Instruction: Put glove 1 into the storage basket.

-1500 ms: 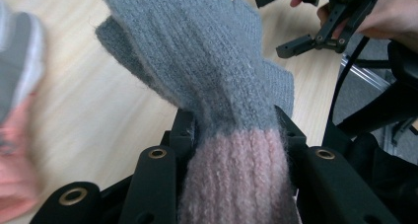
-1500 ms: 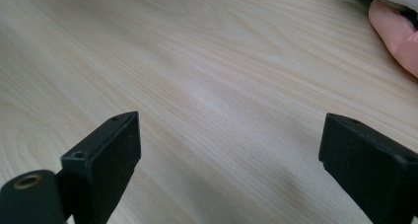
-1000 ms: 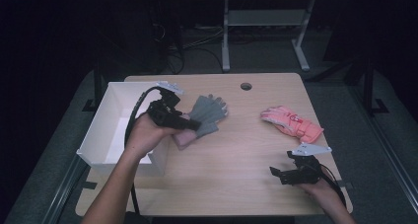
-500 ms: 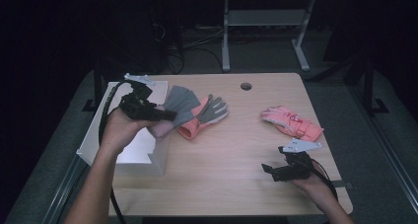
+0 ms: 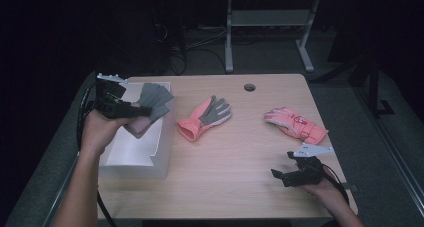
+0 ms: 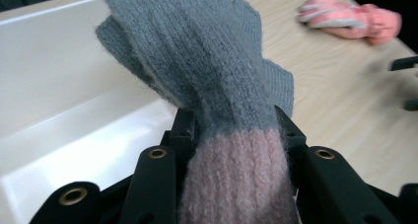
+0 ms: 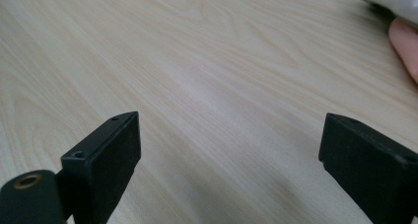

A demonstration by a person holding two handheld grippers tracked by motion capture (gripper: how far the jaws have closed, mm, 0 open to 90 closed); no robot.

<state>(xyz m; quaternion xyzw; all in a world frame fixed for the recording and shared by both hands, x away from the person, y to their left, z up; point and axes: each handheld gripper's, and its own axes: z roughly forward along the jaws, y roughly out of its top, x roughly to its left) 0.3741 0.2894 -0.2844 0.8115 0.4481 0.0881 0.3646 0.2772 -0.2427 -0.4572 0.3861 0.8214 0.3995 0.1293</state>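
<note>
— Glove [image 6: 217, 86] looks like grey knit with a pink ribbed cuff, fingers fanned?

— Yes. The left gripper [image 5: 131, 112] has its jaws clamped on that cuff, holding the glove over the white box [image 5: 135, 152] at the table's left edge.

— Changed since half a second ago?

— The glove has lifted clear of the coral-and-grey glove [image 5: 204, 118], which now lies alone. The right gripper [image 5: 280, 176] rests near the front edge, jaws spread wide.

Left hand-held gripper [image 5: 131, 110] clamped (right [image 5: 278, 174] agape)

Fuzzy knitted wool glove [image 6: 212, 71] — smooth white box [image 6: 64, 110] — matt pale wood-grain table [image 7: 207, 76].
</note>
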